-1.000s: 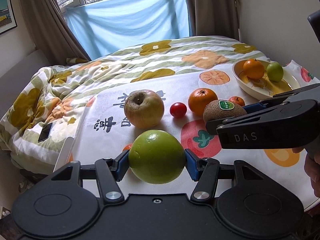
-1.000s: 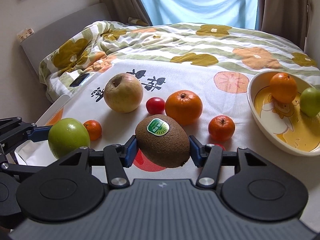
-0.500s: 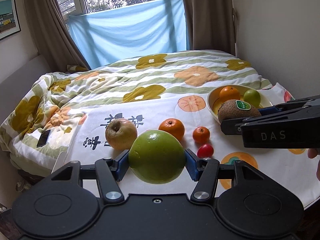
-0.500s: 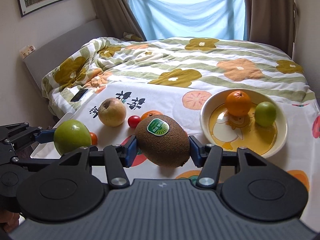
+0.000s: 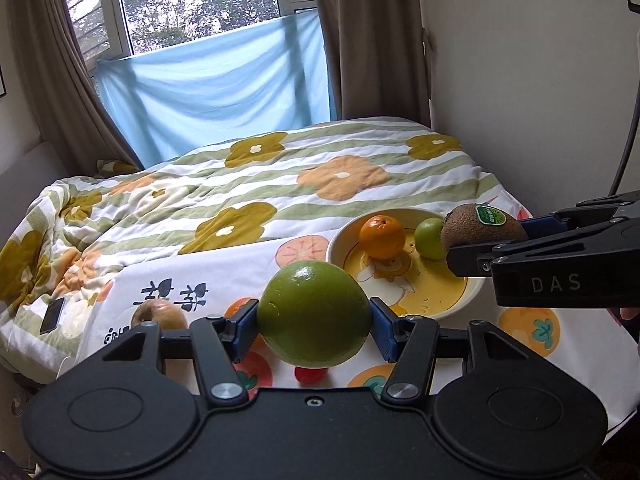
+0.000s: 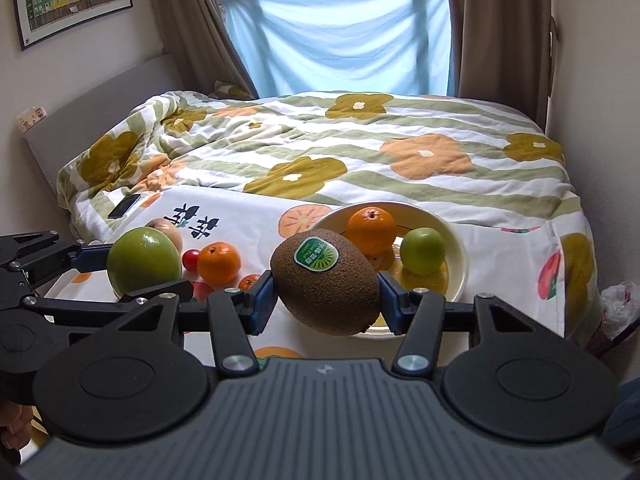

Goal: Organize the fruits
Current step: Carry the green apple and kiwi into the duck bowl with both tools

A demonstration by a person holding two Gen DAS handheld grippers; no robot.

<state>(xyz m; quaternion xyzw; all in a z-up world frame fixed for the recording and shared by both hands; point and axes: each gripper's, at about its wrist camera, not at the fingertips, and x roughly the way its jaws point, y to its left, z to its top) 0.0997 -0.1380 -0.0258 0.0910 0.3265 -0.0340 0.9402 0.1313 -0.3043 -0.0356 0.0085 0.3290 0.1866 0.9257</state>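
- Green and brown fill our 2 claws: the left claw (image 5: 314,322) is clamped on the big green fruit (image 5: 314,316), the right claw (image 6: 326,294) is clamped on the kiwi (image 6: 325,282) with its green sticker facing up.
- A second ago both fruits hung low over the printed cloth (image 5: 240,272), level with the loose fruit; now we have carried both up and across, and the bowl (image 5: 340,240) sits right ahead of us.
- Seen from the left wrist, the kiwi hovers over the bowl's right rim, just beside the small green apple (image 5: 430,238) and near the orange (image 5: 382,236) already lying inside.
- The big green fruit is short of the bowl, in the air over the cloth in front of its near rim.
- Neither grip has changed over the last second; both claws hold about as wide as the fruit between their blue pads.
- Left on the cloth: a pale apple (image 6: 166,230), a red cherry tomato (image 6: 191,259), a mandarin (image 6: 219,262) and a smaller mandarin (image 6: 250,281).
- We judge the kiwi ready to be lowered and let go first; the green fruit needs a bit more travel.
- Room inside looks tight for the big fruit, so it could knock the orange or roll off the rim.
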